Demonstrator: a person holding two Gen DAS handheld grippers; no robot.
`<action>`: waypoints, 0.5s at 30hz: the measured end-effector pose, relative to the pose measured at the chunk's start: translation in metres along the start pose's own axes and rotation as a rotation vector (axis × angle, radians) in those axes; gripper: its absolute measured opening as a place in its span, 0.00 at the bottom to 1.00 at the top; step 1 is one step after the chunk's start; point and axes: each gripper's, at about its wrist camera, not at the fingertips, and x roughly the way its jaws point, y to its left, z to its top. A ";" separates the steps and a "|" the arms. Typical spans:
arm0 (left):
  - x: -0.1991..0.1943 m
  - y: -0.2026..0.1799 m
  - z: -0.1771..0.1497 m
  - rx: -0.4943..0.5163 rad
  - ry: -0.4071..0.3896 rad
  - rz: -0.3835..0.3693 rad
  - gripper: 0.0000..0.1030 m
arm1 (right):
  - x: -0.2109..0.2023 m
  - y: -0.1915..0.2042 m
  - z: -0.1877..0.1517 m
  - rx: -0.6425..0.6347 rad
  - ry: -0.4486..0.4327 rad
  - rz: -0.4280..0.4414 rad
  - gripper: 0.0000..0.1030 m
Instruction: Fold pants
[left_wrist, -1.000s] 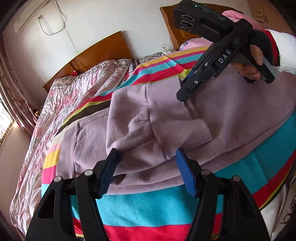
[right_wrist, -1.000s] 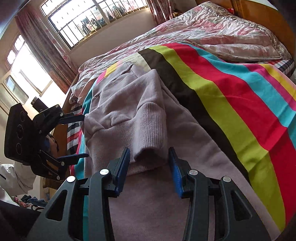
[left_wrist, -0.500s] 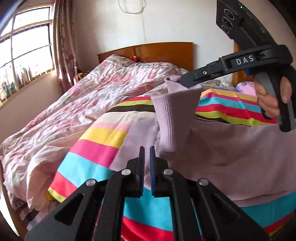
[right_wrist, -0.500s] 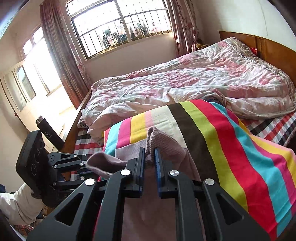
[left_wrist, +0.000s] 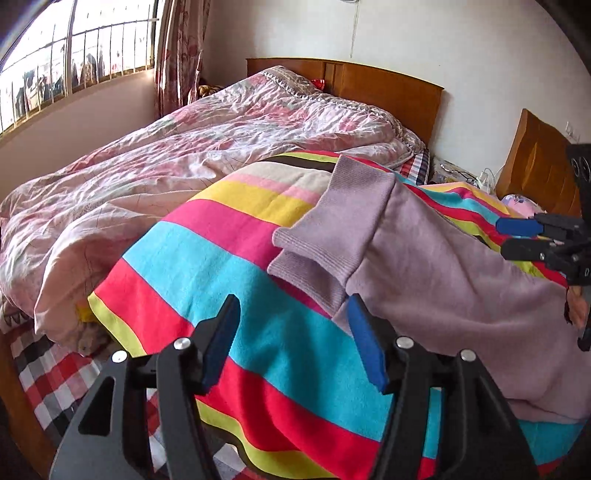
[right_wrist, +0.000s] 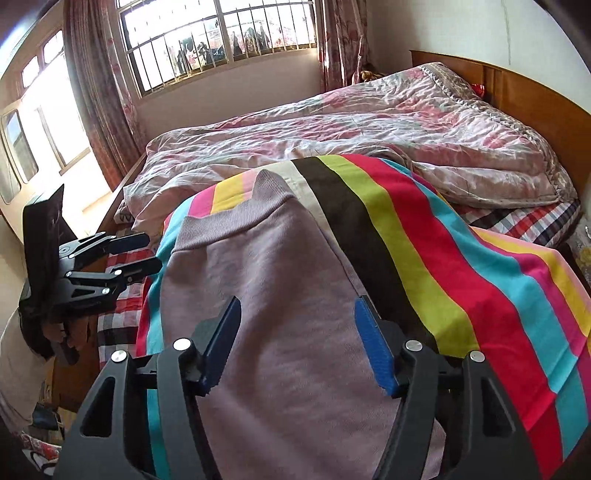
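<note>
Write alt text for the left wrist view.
Lilac pants lie folded on a striped blanket on a bed, ribbed cuffs stacked. The open left gripper hovers empty before the cuffs; the right gripper shows at the right edge.

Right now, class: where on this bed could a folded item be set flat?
The striped blanket lies bare between the pants cuffs and the pink quilt; also right of the pants. Crowded: the rumpled quilt.
</note>
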 end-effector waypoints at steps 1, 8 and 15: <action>0.000 0.004 -0.002 -0.034 0.005 -0.041 0.58 | -0.007 0.010 -0.010 -0.031 0.006 0.004 0.50; 0.003 -0.010 0.004 -0.089 0.031 -0.218 0.48 | -0.039 0.068 -0.078 -0.174 0.054 0.028 0.35; 0.035 -0.011 0.006 -0.201 0.098 -0.288 0.48 | -0.069 0.072 -0.140 -0.144 0.106 -0.022 0.35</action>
